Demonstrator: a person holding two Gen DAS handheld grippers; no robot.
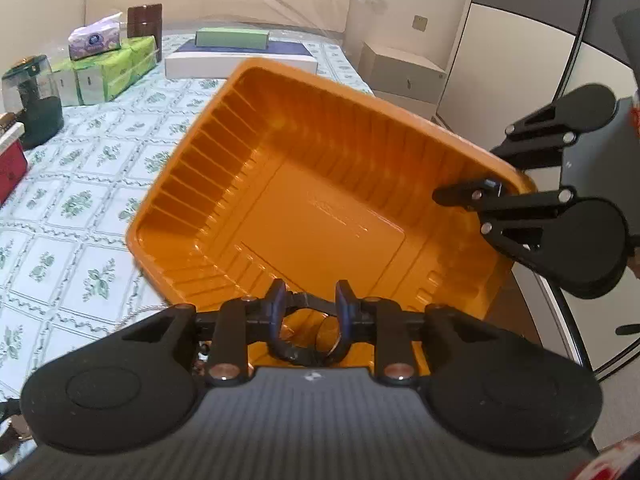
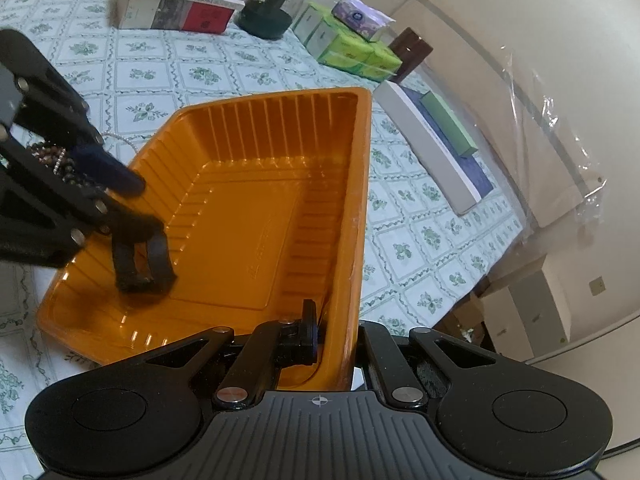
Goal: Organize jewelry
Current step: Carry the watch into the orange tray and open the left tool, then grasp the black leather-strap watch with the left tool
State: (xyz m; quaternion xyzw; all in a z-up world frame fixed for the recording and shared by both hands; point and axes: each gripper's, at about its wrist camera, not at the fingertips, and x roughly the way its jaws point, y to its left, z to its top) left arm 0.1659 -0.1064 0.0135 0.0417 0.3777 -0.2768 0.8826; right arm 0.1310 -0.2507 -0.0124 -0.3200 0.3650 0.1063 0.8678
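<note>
Room: a table under a green floral cloth (image 2: 240, 76) is standing against a pale wall, with clutter lining its far side, namely books (image 2: 180, 4), a dark domed jar (image 2: 276, 4), green tissue packs (image 2: 352, 52) with a purple pack (image 2: 362, 14) on top, a brown box (image 2: 412, 50), and a flat white box (image 2: 428, 148) carrying a green box (image 2: 450, 124). Principal item: an orange tray (image 2: 256, 208), ribbed along its walls, is sitting tilted near the table's right edge, and its floor is lying bare apart from what is dangling over it. Right gripper (image 2: 332, 340): its fingers are clenched on the tray's near right wall, one finger inside and one outside, steadying or lifting it. Left gripper (image 1: 310, 300): its fingers are pinching a black strap (image 2: 140, 260), apparently a watch band or bracelet, looped and hanging just over the tray's near left corner, possibly touching the floor; contact cannot be judged. Loose stock: a dark beaded bracelet (image 2: 60, 160) and a pale chain (image 2: 120, 138) are lying on the cloth just left of the tray, partly hidden behind the left gripper. Progress, as a judgement: the task is sitting at an early stage, since nothing is resting freely in the tray yet; the strap is about to become the first piece deposited, and the beads and chain are waiting to follow.
</note>
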